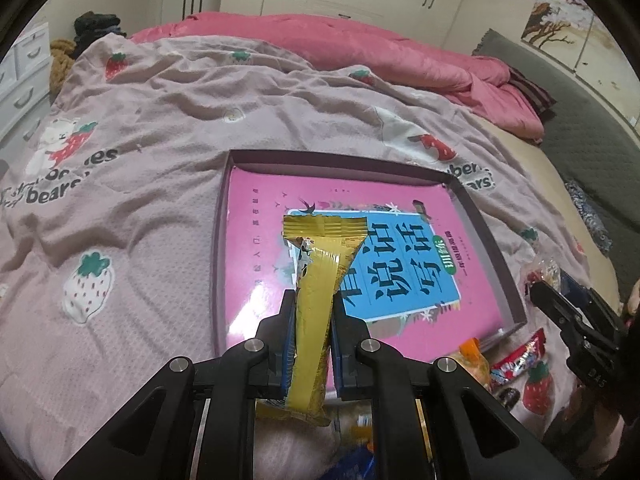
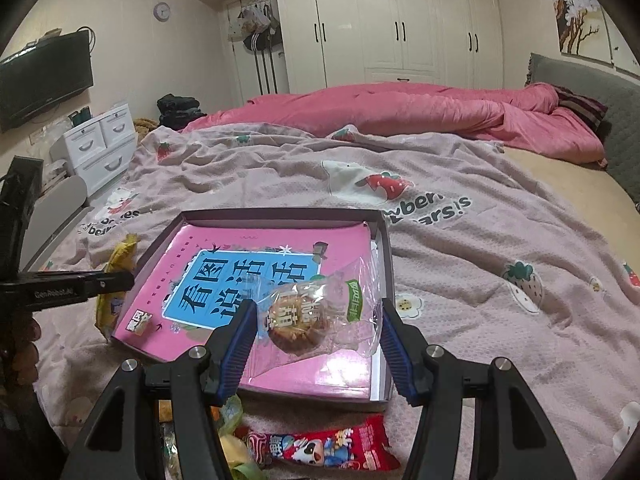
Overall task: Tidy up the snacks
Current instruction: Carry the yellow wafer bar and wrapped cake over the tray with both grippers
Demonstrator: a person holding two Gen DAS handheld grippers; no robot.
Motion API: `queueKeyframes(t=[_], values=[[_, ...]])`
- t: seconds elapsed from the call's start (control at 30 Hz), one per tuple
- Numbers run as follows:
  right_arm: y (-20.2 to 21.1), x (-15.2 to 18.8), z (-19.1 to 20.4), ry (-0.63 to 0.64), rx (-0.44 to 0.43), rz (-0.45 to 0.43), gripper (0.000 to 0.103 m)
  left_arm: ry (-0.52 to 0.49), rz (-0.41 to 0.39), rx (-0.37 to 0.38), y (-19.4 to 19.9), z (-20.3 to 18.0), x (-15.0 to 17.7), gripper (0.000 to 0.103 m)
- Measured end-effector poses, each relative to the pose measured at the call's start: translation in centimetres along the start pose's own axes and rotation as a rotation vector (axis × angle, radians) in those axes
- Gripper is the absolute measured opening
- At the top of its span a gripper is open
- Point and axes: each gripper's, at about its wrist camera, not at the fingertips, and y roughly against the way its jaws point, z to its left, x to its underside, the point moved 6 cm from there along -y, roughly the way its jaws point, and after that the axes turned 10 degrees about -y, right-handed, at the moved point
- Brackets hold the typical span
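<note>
A shallow grey box (image 1: 486,224) (image 2: 387,248) lies on the bed with a pink book (image 1: 260,220) (image 2: 224,240) inside. My left gripper (image 1: 314,304) is shut on a yellow snack packet (image 1: 320,280), held upright over the box's near left part; the packet also shows in the right wrist view (image 2: 120,256). My right gripper (image 2: 316,316) is open over the box's near edge, and a clear-wrapped pastry (image 2: 308,320) sits between its fingers on the book. The right gripper shows in the left wrist view (image 1: 560,308).
A red snack packet (image 2: 328,446) (image 1: 520,356) and several other snacks (image 2: 232,432) (image 1: 470,360) lie on the strawberry blanket (image 2: 480,264) in front of the box. A pink duvet (image 2: 400,108) lies at the far side. White drawers (image 2: 100,144) stand left.
</note>
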Motion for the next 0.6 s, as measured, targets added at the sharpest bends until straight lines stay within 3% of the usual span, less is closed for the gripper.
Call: queueKeyframes(t=[0.6], values=[[-3.8, 1.7, -0.5, -0.031, -0.004, 0.124, 0.060, -0.047, 0.050, -0.017, -3.6, -1.1, -0.2, 0.015]])
